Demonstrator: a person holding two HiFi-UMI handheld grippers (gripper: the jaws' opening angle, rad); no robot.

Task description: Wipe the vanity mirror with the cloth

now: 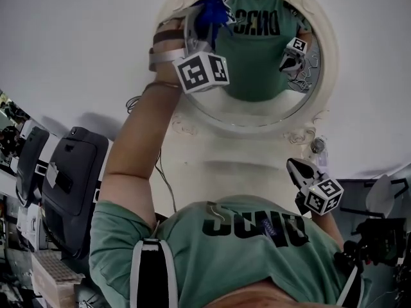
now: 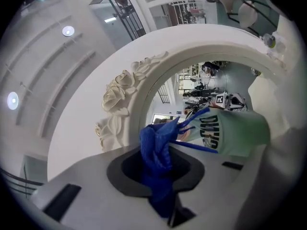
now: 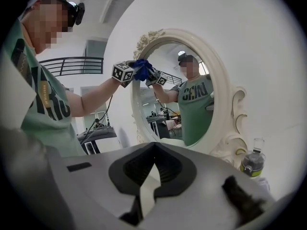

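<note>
An oval vanity mirror (image 1: 257, 50) in an ornate white frame (image 1: 192, 124) stands against the white wall. My left gripper (image 1: 207, 36) is raised at the glass's upper left, shut on a bunched blue cloth (image 1: 212, 11) that touches the mirror near the rose carving (image 2: 117, 97). In the left gripper view the cloth (image 2: 157, 152) fills the gap between the jaws of the left gripper (image 2: 160, 171). My right gripper (image 1: 297, 171) hangs low, below the frame's right side, shut and holding nothing. From the right gripper view I see mirror (image 3: 180, 95), cloth (image 3: 142, 69) and the right gripper (image 3: 153, 146).
A small bottle (image 3: 253, 163) with a green label stands by the frame's lower right foot (image 1: 317, 147). Dark cases (image 1: 74, 178) sit at the left. A thin cable (image 1: 166, 181) hangs beside the person's raised arm.
</note>
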